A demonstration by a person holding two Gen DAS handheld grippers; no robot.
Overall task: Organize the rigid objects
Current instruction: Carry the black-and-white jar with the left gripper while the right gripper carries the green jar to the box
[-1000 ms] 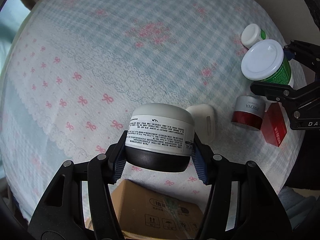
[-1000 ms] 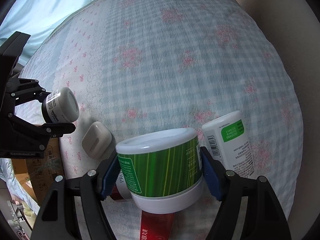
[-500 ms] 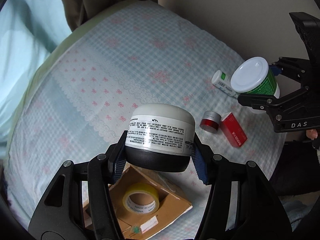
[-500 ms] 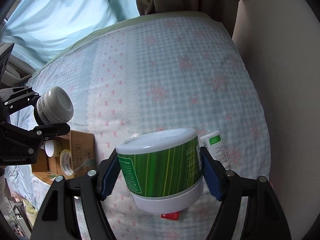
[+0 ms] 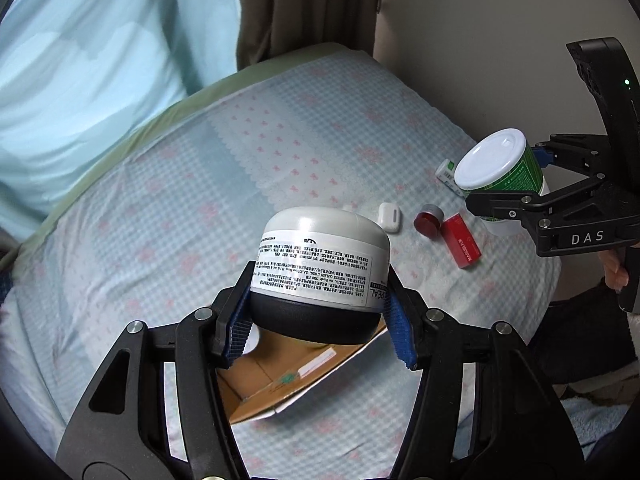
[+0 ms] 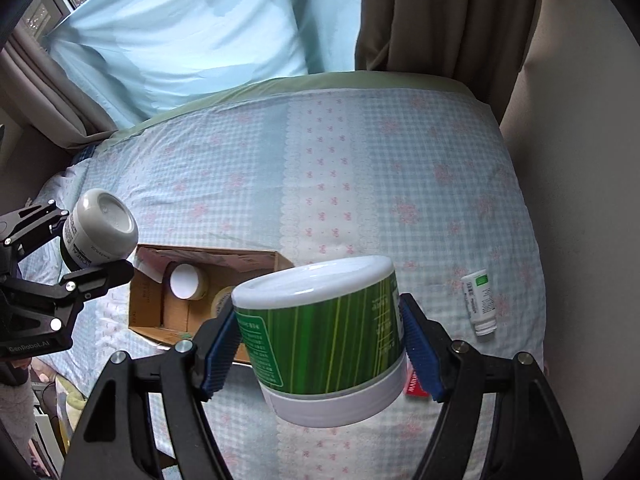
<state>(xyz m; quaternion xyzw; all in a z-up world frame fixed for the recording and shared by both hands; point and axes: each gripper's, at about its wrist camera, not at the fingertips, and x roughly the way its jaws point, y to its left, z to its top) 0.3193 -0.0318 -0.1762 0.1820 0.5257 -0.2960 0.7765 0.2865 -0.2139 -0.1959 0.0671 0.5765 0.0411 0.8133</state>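
My left gripper (image 5: 320, 320) is shut on a grey-and-black cream jar (image 5: 320, 264), held in the air above an open cardboard box (image 5: 280, 380); jar and gripper also show in the right wrist view (image 6: 98, 232). My right gripper (image 6: 320, 348) is shut on a green striped tub with a white lid (image 6: 324, 340), high over the bed; it also shows in the left wrist view (image 5: 500, 164). The box (image 6: 160, 300) holds a white-lidded jar (image 6: 186, 282) and a tape roll (image 6: 222, 300).
On the checked bedspread (image 5: 240, 180) lie a white earbud case (image 5: 390, 218), a small red jar (image 5: 429, 222), a red carton (image 5: 462, 242) and a white bottle with a green label (image 6: 478, 300). A wall runs along the right; curtains hang behind the bed.
Both grippers have risen well above the bed with their loads. The view widened, and the cardboard box now lies under the left gripper.
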